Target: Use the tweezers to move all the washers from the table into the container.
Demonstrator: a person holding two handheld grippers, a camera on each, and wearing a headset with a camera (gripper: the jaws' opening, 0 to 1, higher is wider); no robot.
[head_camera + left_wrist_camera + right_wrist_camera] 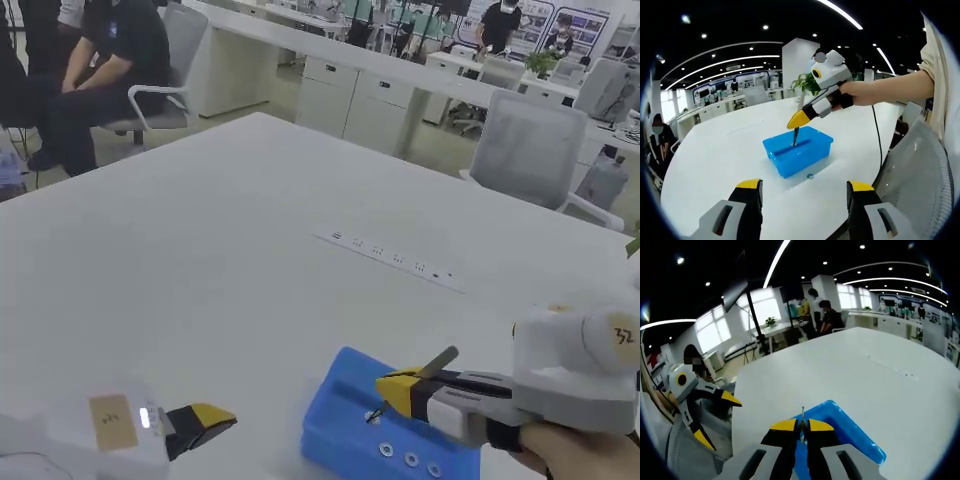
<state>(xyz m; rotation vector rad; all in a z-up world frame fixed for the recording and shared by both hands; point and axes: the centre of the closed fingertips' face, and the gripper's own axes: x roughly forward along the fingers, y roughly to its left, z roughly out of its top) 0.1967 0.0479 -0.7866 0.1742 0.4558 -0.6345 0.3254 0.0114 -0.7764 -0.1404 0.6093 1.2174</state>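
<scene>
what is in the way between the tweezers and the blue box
Nothing visible. The tweezers, clamped in the right gripper, point down into the blue box, whose top is open with no lid. The left gripper is off to one side, apart from both.

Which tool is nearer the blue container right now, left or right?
Right. The right tool hangs over the container, shut on the tweezers whose tips point down into it; the left tool sits open, off to one side, apart.

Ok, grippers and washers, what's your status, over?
Left gripper open, empty. Right gripper shut on tweezers, tips over blue container. Three washers inside it. Nothing in the way.
</scene>
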